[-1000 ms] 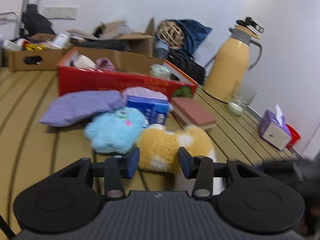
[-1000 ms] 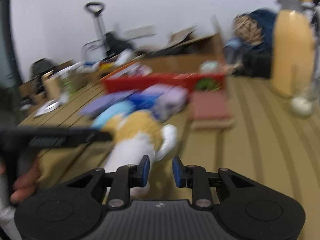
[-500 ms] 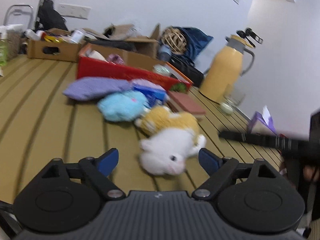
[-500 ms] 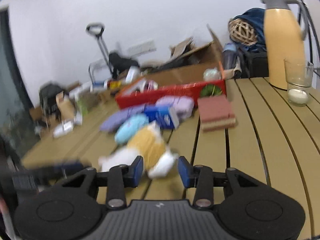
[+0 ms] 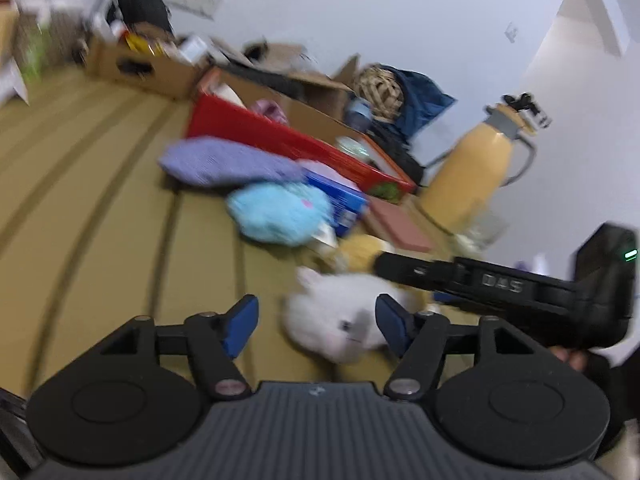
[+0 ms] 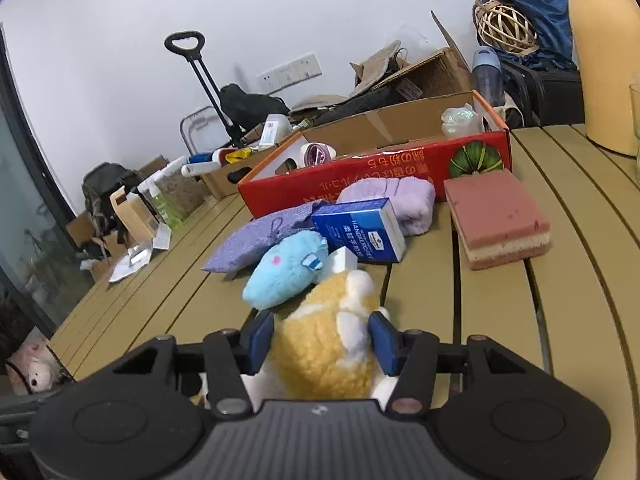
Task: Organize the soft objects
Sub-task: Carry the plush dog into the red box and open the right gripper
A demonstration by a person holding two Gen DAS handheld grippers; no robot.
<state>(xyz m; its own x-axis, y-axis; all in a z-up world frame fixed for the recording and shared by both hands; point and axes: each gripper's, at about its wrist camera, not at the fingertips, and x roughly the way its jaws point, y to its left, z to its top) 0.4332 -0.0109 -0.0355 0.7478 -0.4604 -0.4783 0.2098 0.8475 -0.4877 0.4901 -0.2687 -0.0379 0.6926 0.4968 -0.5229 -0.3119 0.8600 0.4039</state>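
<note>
A yellow and white plush toy (image 6: 324, 344) lies on the slatted table, its white head (image 5: 340, 332) facing the left wrist view. My right gripper (image 6: 320, 338) has its pads on both sides of the yellow body; I cannot tell whether they press it. It shows from the side in the left wrist view (image 5: 472, 280). My left gripper (image 5: 316, 326) is open and empty, its right pad next to the white head. Beyond lie a light blue plush (image 6: 286, 268), a purple pouch (image 6: 256, 240), a lilac towel (image 6: 400, 204) and a pink sponge (image 6: 496, 216).
A blue tissue box (image 6: 360, 232) lies among the soft things. A red cardboard box (image 6: 360, 176) with items stands behind them. A yellow thermos (image 5: 472, 172) and a glass (image 5: 480, 228) stand at the right. Clutter and cardboard boxes (image 6: 224, 172) line the far edge.
My right gripper has opened wider and moved forward around the yellow plush body. My left gripper has narrowed a little and come closer to the white head.
</note>
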